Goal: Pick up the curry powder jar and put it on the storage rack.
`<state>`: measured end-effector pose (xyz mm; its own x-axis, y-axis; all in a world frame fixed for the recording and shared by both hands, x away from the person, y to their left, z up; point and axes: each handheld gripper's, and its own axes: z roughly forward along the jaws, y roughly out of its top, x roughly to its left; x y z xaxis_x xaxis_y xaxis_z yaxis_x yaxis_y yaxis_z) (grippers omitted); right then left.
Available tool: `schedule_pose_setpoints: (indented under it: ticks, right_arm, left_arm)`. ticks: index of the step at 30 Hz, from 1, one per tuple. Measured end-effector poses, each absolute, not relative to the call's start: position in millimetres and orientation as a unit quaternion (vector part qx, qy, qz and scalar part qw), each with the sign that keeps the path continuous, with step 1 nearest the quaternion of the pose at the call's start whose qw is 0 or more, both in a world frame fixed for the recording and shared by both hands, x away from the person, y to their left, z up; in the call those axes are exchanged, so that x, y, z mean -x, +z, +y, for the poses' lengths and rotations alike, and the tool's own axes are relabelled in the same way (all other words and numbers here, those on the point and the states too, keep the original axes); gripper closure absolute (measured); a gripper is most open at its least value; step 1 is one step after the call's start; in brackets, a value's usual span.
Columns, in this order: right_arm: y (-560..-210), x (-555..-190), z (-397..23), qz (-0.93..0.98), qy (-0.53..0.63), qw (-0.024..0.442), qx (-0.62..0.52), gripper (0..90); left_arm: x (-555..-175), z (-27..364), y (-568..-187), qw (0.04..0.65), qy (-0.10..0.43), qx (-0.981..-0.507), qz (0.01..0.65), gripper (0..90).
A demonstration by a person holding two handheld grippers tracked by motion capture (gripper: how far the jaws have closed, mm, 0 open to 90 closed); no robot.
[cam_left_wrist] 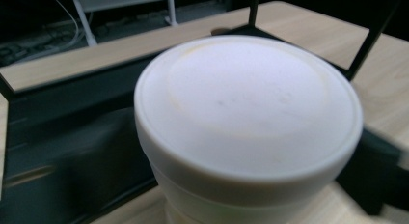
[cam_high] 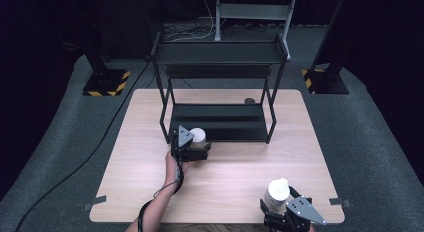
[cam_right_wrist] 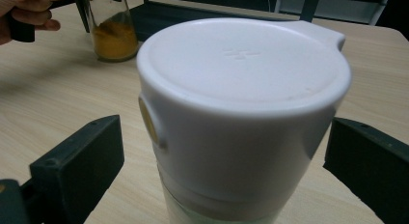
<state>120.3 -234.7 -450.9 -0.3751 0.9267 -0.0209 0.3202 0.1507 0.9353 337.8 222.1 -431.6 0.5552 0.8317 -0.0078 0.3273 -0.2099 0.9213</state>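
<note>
While both hands are working at the bench [cam_high: 235,177]:
Left gripper [cam_high: 192,148]: fingers gripping spice jar [cam_high: 198,139], heading for rack shelf [cam_high: 220,123].
Right gripper [cam_high: 280,212]: fingers gaping around white-lidded jar [cam_high: 276,193]; closing looks next.

Light wooden table [cam_high: 150,182] sat mid-frame on grey carpet. A black metal two-tier shelf rack [cam_high: 218,123] stood at its upper middle, a white-lidded jar [cam_high: 278,194] rested at lower right, and a small dark round disc [cam_high: 249,101] lay by the rack's back right leg.

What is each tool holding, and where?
Left tool: a white-lidded jar, gripped below the lid. Right tool: open around a white-capped bottle, holding nothing.
</note>
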Motion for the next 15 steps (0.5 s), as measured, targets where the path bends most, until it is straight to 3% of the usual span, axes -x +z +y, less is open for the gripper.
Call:
schedule_pose_setpoints:
  ticks: [1,3,15]
  right_arm:
    - [-451,-120,-235,0.686,0.466,0.324,-0.455,0.0]
    - [-450,-120,-235,0.688,0.464,0.324,-0.454,0.0]
    - [-448,-120,-233,0.688,0.464,0.326,-0.452,0.0]
  left_arm:
    - [-338,224,-433,0.494,0.256,-0.732,0.394,30.3]
    - [-338,227,-435,0.505,0.249,-0.726,0.394,33.5]
    - [-340,239,-434,0.517,0.239,-0.731,0.374,34.0]
